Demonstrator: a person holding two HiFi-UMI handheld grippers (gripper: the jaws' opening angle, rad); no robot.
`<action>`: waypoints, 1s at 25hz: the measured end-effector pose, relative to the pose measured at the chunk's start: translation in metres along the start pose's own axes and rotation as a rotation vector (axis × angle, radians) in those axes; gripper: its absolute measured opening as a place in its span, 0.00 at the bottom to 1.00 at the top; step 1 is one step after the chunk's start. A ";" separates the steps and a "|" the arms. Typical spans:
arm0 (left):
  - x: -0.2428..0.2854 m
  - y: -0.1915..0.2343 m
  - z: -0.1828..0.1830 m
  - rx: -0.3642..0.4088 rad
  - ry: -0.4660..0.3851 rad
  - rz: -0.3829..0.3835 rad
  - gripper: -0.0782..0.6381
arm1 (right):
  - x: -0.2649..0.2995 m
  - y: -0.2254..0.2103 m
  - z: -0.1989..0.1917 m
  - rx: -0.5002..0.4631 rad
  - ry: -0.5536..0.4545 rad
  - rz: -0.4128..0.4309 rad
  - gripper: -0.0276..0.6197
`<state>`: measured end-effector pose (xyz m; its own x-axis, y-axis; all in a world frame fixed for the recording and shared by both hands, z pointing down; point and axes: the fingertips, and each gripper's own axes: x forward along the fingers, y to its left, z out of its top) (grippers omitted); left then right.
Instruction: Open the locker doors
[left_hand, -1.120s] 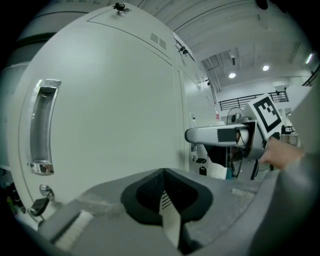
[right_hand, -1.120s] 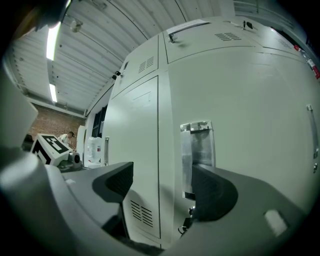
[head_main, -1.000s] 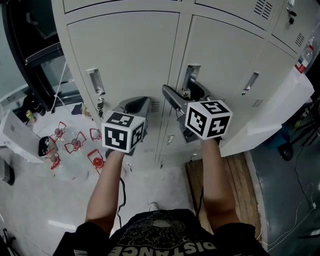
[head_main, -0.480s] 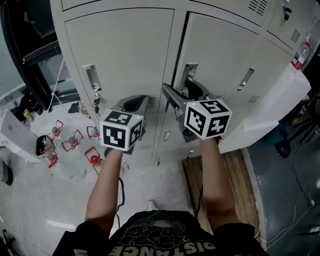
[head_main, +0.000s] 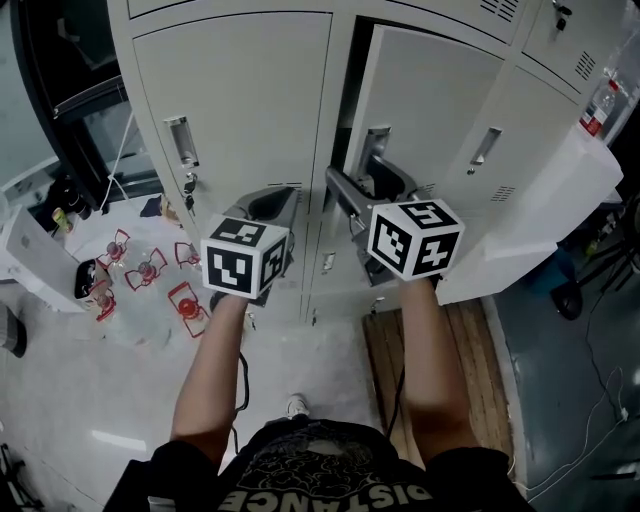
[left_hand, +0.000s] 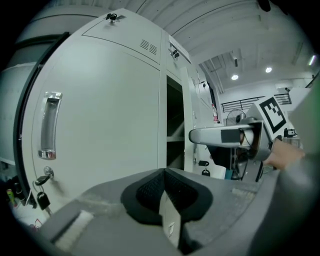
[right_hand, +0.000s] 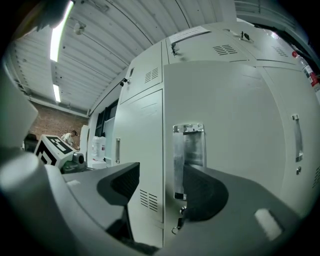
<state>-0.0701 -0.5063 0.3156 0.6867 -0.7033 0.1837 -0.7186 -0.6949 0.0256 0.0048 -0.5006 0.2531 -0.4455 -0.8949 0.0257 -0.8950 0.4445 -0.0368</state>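
Observation:
Grey metal lockers fill the head view. The left locker door (head_main: 250, 100) is closed, with a chrome recessed handle (head_main: 178, 140) and keys (head_main: 189, 185) hanging below it. The middle door (head_main: 430, 100) stands ajar, a dark gap (head_main: 350, 90) along its left edge. My right gripper (head_main: 368, 185) straddles that door's free edge at its handle (right_hand: 187, 155). Its jaws are closing; the right pad sits in the handle recess and the left jaw is still off the door. My left gripper (head_main: 270, 205) is shut and empty, hanging in front of the left door (left_hand: 110, 110).
A third door with a bar handle (head_main: 484, 150) is to the right. A white panel (head_main: 540, 220) leans at the right beside a red-labelled bottle (head_main: 600, 105). Red wire stands (head_main: 150, 280) and a white box (head_main: 35, 260) lie on the floor at left; wooden boards (head_main: 480, 360) lie below.
The middle door has swung further out with my right gripper at its edge, and the dark gap beside it has widened. The left gripper has hardly moved.

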 end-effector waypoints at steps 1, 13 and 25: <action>-0.002 -0.003 0.000 0.000 0.001 0.005 0.11 | -0.003 0.001 0.000 0.001 -0.001 0.005 0.46; -0.012 -0.047 0.003 0.006 -0.006 0.049 0.11 | -0.047 0.004 -0.001 -0.004 0.003 0.073 0.43; -0.022 -0.091 0.001 0.011 -0.002 0.075 0.11 | -0.094 -0.002 -0.001 0.002 -0.010 0.098 0.40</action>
<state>-0.0198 -0.4273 0.3079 0.6315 -0.7537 0.1823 -0.7666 -0.6421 0.0008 0.0489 -0.4175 0.2516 -0.5306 -0.8476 0.0121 -0.8472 0.5297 -0.0406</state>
